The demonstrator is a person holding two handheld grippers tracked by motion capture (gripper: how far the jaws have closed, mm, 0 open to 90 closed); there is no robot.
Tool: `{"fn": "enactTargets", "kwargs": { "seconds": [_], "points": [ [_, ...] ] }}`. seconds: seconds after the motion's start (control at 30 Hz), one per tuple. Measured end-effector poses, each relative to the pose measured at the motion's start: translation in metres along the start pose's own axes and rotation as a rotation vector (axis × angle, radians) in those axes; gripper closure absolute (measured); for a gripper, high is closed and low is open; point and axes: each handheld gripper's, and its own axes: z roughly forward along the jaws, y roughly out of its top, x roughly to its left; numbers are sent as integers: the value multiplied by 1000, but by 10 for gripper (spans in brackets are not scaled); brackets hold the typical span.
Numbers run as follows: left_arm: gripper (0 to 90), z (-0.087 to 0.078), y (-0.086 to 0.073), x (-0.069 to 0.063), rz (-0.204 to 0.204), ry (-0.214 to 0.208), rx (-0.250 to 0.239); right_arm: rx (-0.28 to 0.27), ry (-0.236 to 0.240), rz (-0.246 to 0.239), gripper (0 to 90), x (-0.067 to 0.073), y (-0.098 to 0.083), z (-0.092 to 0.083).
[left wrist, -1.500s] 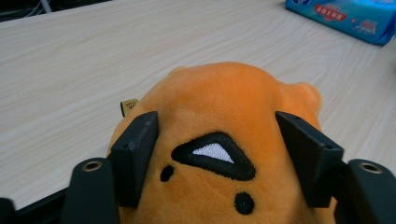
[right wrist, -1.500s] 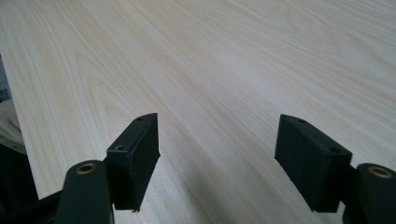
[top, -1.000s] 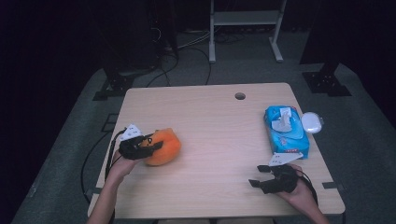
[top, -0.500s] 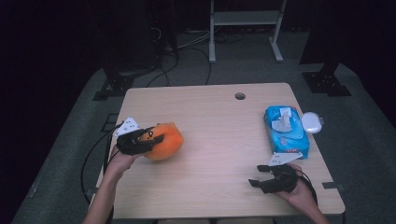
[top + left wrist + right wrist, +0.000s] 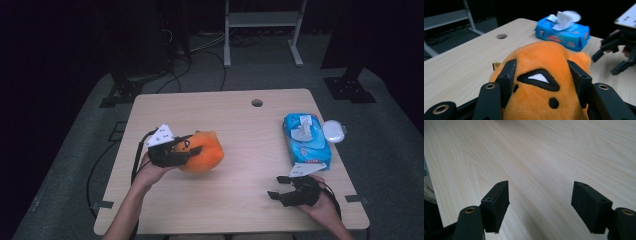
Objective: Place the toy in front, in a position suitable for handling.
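Here the left gripper was clamped on the soft orange plush toy with black stitched markings, holding it at the near-left of the pale wooden table, while the right gripper rested near the right edge with its jaws wide and nothing between them. The carry likely called for a steady squeeze across the toy's body. The blue pack of wet wipes at the right looked best given a wide berth.

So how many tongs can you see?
2. The left tongs are near the table's left side, shut on the orange plush. The right tongs are open by the near right edge, in front of the blue wipes pack.
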Motion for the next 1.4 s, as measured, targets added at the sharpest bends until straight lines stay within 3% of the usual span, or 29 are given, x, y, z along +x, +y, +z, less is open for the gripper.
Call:
{"fn": "enactTargets", "kwargs": {
  "seconds": [0.1, 0.3, 0.53, 1.0, 1.2, 1.4],
  "points": [
    [483, 14, 2, -11, 12, -39, 2, -2, -1, 0, 292, -1, 0, -1],
    [480, 31, 2, -24, 24, -74, 7, -5, -2, 3, 292, -1, 0, -1],
    [479, 48, -9, -37, 15, -113, 29, -7, -11, 2, 292, -3, -1, -4],
    [476, 79, -34, -48, -11, -158, 83, -12, -18, 4, 293, -4, -1, -6],
    [452, 80, -39, -50, -7, -164, 80, -21, -23, 8, 296, -5, -1, -10],
    [367, 76, -41, -56, 15, -166, 91, -28, -32, 8, 295, -4, 0, -12]
  ]
}}
